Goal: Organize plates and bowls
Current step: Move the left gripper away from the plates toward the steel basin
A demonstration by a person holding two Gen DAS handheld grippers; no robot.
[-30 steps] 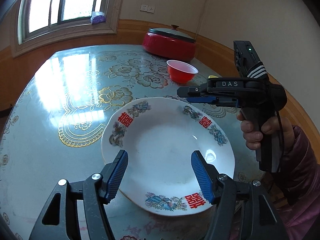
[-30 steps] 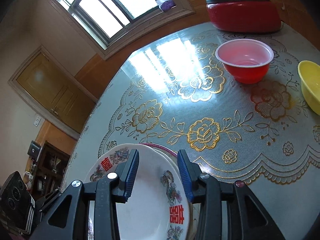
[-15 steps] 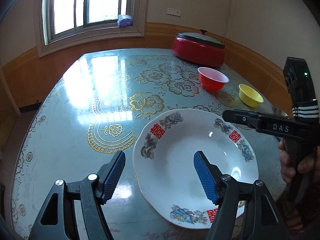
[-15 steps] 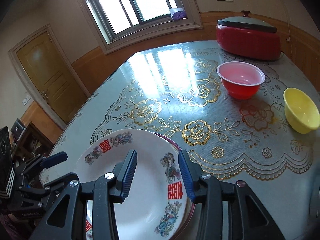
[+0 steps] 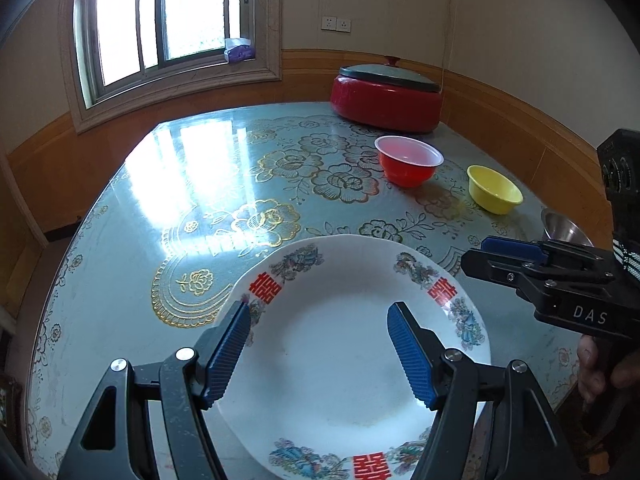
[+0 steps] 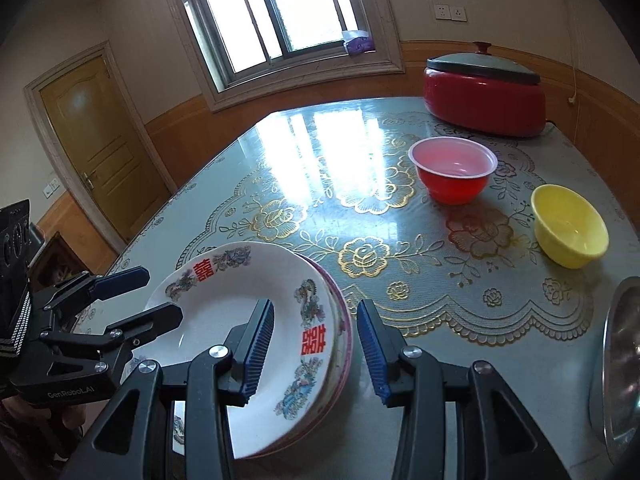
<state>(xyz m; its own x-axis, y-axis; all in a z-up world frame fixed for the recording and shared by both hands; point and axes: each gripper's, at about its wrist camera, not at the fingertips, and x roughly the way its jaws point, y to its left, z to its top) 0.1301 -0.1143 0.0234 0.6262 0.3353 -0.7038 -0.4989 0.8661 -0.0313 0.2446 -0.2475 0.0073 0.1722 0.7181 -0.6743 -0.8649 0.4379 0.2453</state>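
**Both grippers hover open over the stacked plates**

Left gripper hangs above the white plate with its blue pads spread wide, one over the plate's left rim and the other over its bowl, gripping nothing. Right gripper sits at the plate's right edge with a narrower gap; its jaws straddle the rim without pressing on it.

The white plate, painted with red characters and flowers, lies on top of a pink-rimmed plate at the near edge of the table, which has a glossy gold-flowered cover. Farther right stand a red bowl and, nearer, a yellow bowl, apart from each other. A metal bowl sits at the near right edge. At the far right corner rests a red lidded pot, below the window.
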